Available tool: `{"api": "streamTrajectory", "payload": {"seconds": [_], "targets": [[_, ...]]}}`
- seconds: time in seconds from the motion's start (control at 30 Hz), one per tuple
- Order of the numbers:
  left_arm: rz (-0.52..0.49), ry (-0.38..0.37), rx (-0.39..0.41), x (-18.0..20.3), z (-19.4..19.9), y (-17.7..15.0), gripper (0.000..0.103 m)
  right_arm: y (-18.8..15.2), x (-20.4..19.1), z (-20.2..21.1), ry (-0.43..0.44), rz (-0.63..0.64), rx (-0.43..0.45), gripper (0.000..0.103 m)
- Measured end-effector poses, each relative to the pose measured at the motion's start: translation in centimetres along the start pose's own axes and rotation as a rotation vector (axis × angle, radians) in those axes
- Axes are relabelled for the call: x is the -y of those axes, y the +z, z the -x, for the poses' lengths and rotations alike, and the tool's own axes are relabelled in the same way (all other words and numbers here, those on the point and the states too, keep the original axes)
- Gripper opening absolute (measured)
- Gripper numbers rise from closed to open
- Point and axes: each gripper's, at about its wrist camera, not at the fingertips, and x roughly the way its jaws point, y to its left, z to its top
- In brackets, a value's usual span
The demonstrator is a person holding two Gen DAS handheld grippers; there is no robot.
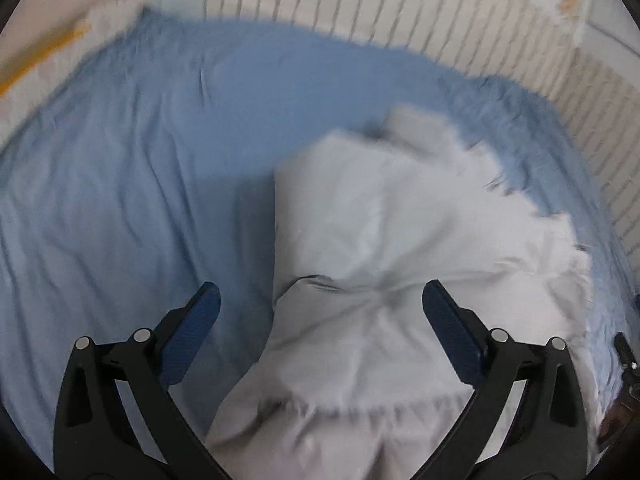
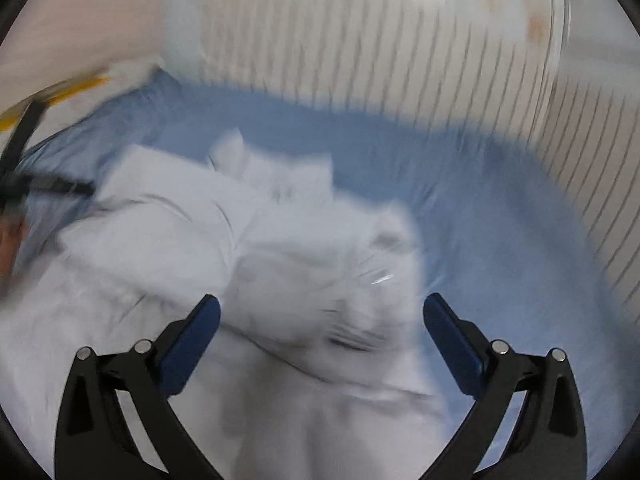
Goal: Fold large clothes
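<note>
A white garment [image 1: 384,264] lies crumpled in a heap on a blue bedsheet [image 1: 132,168]. In the left wrist view it fills the middle and right. My left gripper [image 1: 320,300] is open above its near part, jaws wide apart, holding nothing. In the right wrist view the same garment [image 2: 248,248] is bunched with folds, blurred by motion, on the sheet [image 2: 500,240]. My right gripper [image 2: 320,312] is open over it and empty. The left gripper shows as a dark shape [image 2: 24,168] at the left edge.
A striped beige cover [image 1: 420,12] lies beyond the sheet's far edge, also in the right wrist view [image 2: 380,48]. A yellow-striped cloth [image 1: 44,52] lies at the far left. The right gripper's dark edge [image 1: 624,364] shows at the right.
</note>
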Motion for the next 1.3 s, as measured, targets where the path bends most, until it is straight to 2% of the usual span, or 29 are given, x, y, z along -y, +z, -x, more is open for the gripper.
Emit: {"api": "streamTrajectory", "payload": {"seconds": [0.1, 0.17, 0.23, 0.33, 0.37, 0.43, 0.47, 0.63, 0.67, 0.77, 0.83, 0.9, 0.93, 1.0, 1.07, 1.13, 1.3], "targets": [[-0.047, 0.046, 0.078, 0.7, 5.7, -1.2, 0.100, 0.1, 2.0, 3.2, -0.002, -0.055, 0.011, 0.101], [-0.108, 0.072, 0.102, 1.1, 8.4, -3.0, 0.100, -0.4, 3.9, 4.8, -0.020, -0.152, 0.016, 0.101], [-0.168, 0.134, 0.098, 0.9, 10.2, -5.7, 0.100, -1.0, 5.3, 4.7, -0.022, -0.209, -0.052, 0.101], [-0.183, 0.148, -0.021, -2.0, 10.3, -9.6, 0.100, -2.9, 6.5, 3.4, -0.086, -0.222, -0.212, 0.101], [-0.167, 0.158, -0.092, -3.0, 9.7, -11.1, 0.100, -3.6, 6.8, 3.2, -0.095, -0.233, -0.251, 0.101], [-0.138, 0.193, -0.191, -4.6, 8.5, -13.2, 0.100, -5.1, 8.1, 2.4, -0.057, -0.301, -0.344, 0.101], [-0.128, 0.199, -0.215, -5.0, 8.1, -13.4, 0.100, -5.8, 8.8, 2.3, -0.046, -0.341, -0.373, 0.101], [-0.034, 0.158, -0.256, -6.5, 8.4, -13.7, 0.100, -8.7, 11.0, 2.1, -0.051, -0.450, -0.478, 0.101], [-0.021, 0.142, -0.276, -6.7, 8.5, -14.0, 0.100, -9.3, 11.3, 2.2, -0.026, -0.489, -0.493, 0.101], [-0.029, 0.124, -0.378, -6.2, 8.4, -16.8, 0.100, -10.5, 11.6, 3.7, 0.130, -0.624, -0.459, 0.101], [-0.059, 0.127, -0.390, -5.6, 9.1, -17.9, 0.100, -10.9, 11.2, 4.4, 0.153, -0.634, -0.477, 0.101], [-0.031, 0.108, -0.420, -6.0, 9.4, -18.3, 0.100, -12.4, 9.9, 4.2, 0.226, -0.618, -0.570, 0.101], [-0.006, 0.095, -0.446, -6.4, 9.4, -18.6, 0.100, -13.5, 9.5, 3.2, 0.256, -0.639, -0.662, 0.101], [0.033, 0.071, -0.492, -6.9, 9.4, -19.1, 0.100, -15.7, 9.7, 1.8, 0.254, -0.713, -0.806, 0.101], [0.012, 0.075, -0.496, -6.6, 9.7, -19.6, 0.100, -17.8, 10.1, 1.4, 0.237, -0.788, -0.907, 0.101], [0.008, 0.072, -0.499, -6.5, 10.0, -20.0, 0.100, -18.3, 10.2, 1.6, 0.253, -0.814, -0.924, 0.101], [0.043, 0.038, -0.498, -6.4, 11.7, -21.2, 0.100, -17.5, 9.2, 2.1, 0.240, -0.772, -0.935, 0.101]]}}
